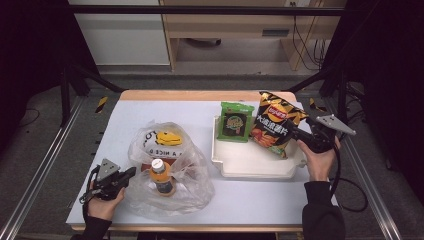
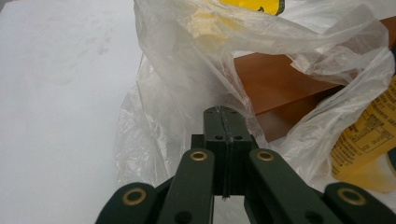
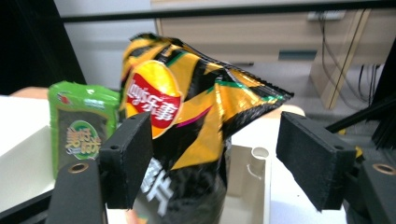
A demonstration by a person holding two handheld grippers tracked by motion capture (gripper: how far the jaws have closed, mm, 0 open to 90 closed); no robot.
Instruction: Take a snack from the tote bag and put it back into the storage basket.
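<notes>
From the high view, the worktop [image 1: 250, 200] carries a white tray [image 1: 250, 162] on its right half and a clear plastic bag [image 1: 187, 187] on its left half. A black-and-yellow chip bag [image 1: 275, 122] leans upright in the tray just beside a green snack packet [image 1: 236, 122]. The right tool [image 1: 295, 134] sits at the chip bag's right edge, held by the person's right hand [image 1: 317, 160]. The left tool [image 1: 131, 172] touches the plastic bag's left edge, and an orange bottle [image 1: 161, 177] with a white cap stands inside that bag in front of a yellow item [image 1: 167, 138].

The right gripper view adds what the high view cannot settle: the 2 jaws stand wide apart, with the chip bag [image 3: 187, 116] between them. The left pad [image 3: 126, 158] overlaps the bag's edge, while the right pad is clear of it, so nothing is gripped. The green snack packet [image 3: 79, 130] stands at the left, and the tray's rim [image 3: 259, 158] shows behind the bag.

The left gripper view shows the left tool [image 2: 225, 126] closed, its 2 jaws pressed together with a thin fold of the plastic bag [image 2: 177, 93] pinched between them. Through the film it also shows a brown box [image 2: 280, 84] and a yellow label [image 2: 369, 135], details that are blurred from above.
</notes>
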